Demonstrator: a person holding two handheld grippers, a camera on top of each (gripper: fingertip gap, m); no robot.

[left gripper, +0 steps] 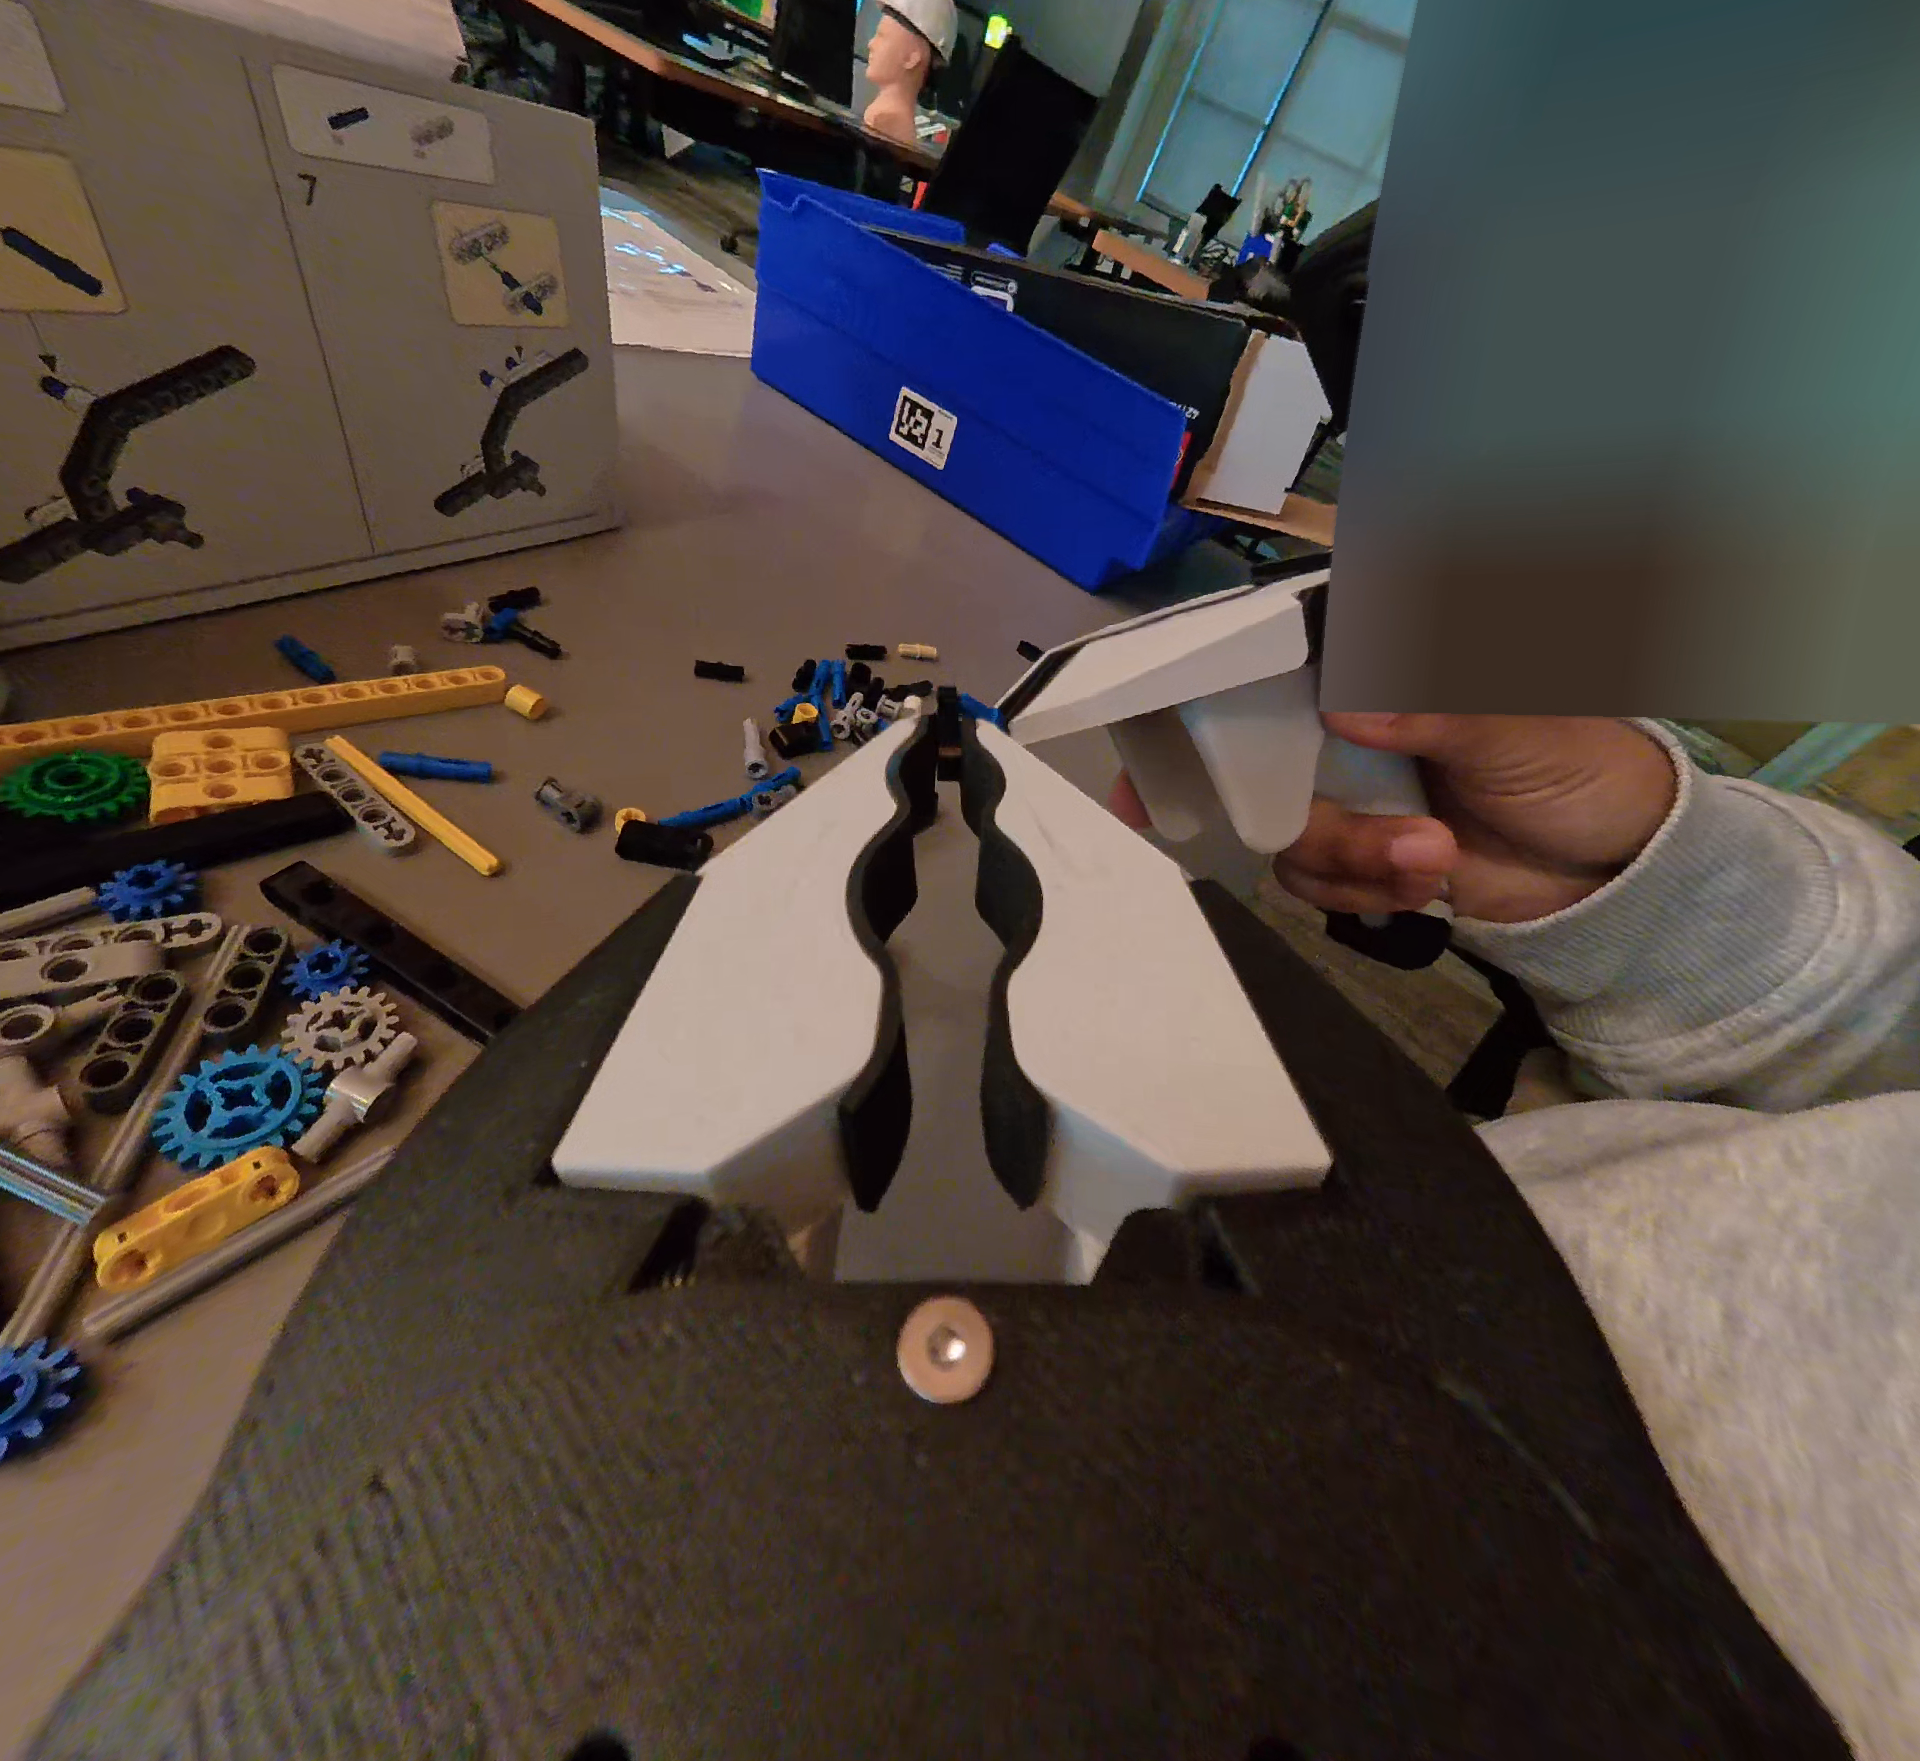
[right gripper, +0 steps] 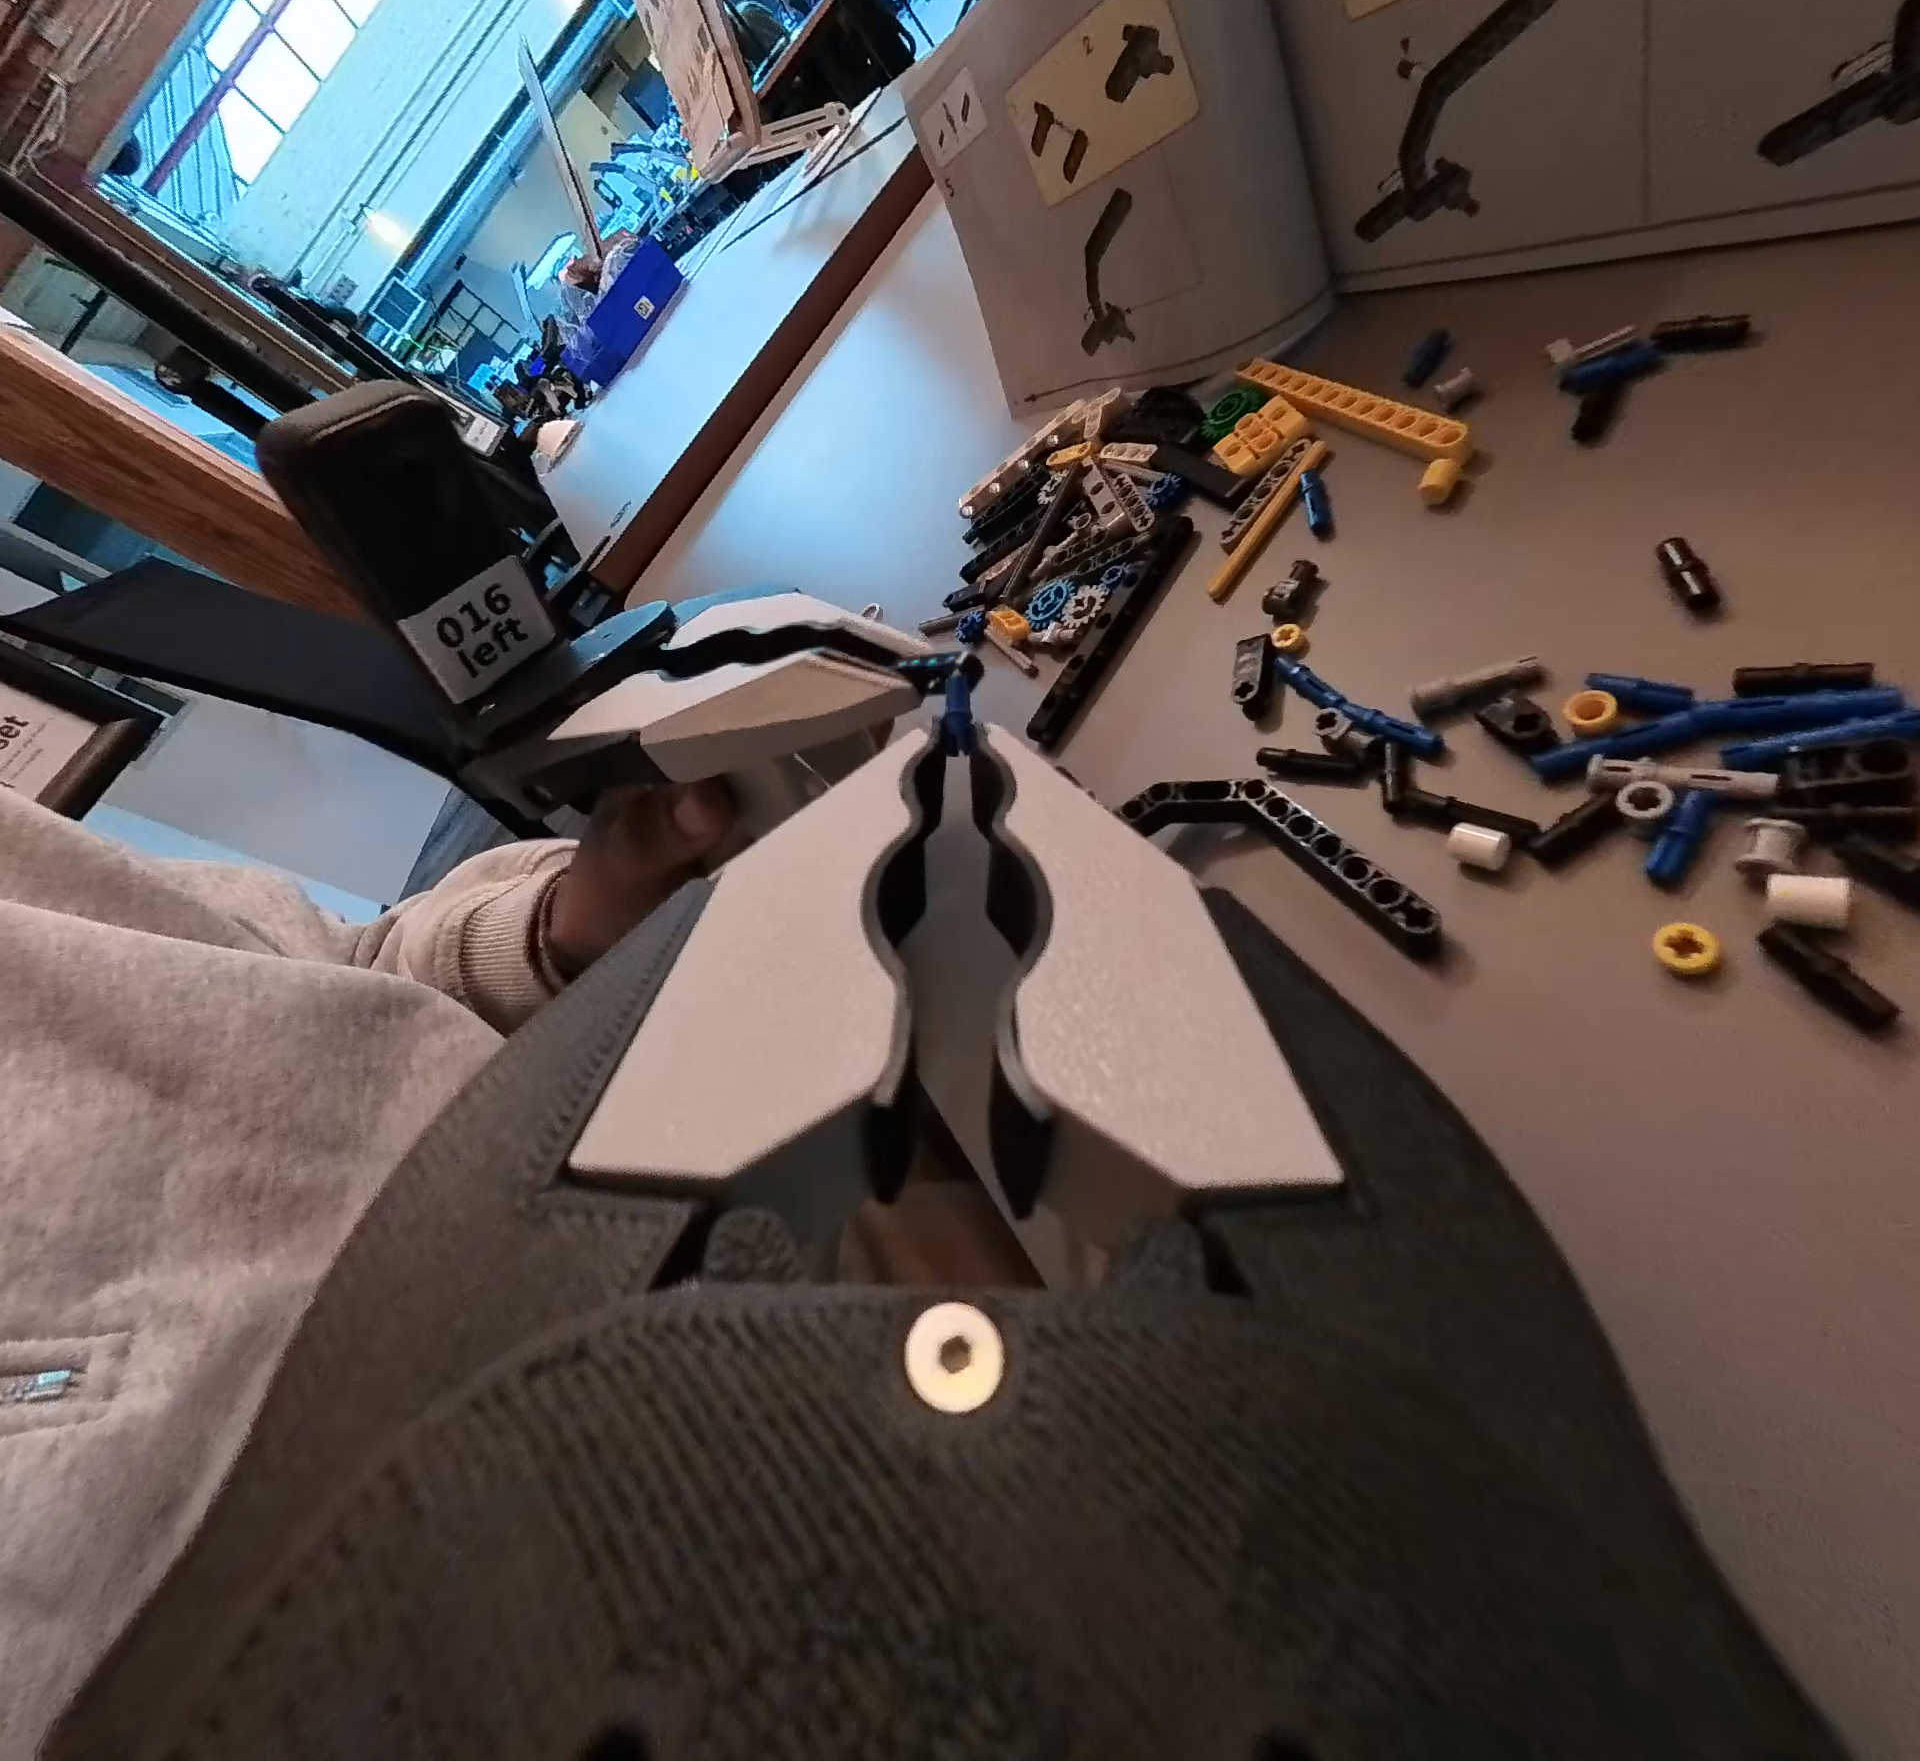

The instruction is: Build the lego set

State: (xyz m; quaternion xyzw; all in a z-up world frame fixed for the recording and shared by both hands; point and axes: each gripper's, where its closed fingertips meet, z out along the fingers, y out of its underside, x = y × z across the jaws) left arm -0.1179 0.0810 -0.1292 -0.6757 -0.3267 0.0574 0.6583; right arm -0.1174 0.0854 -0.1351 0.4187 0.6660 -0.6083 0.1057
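Left claw [left gripper: 948,724]: fingertips pinched nearly together on a small black piece [left gripper: 948,712], held above the counter [left gripper: 665,568]. Right claw [right gripper: 958,737]: tips closed on a blue pin [right gripper: 956,712], which meets the black piece at the left claw's tip [right gripper: 961,669]. Both held in the air, near the counter edge.

Beyond: loose parts scattered on the counter. Yellow beam [left gripper: 260,703], green gear [left gripper: 71,784], blue gear [left gripper: 237,1106]. Only the right wrist view shows the bent black beam [right gripper: 1299,844] and a yellow bushing [right gripper: 1685,1299] near it.

Farther: instruction booklet [left gripper: 312,309] standing open, printed with step diagrams and numerals. Blue bin [left gripper: 935,361] with a square coded sticker, seen in the left wrist view only. A white printed label sits on the left claw's black body [right gripper: 473,636], visible from the right wrist view only.

Far background: desks, monitors, windows
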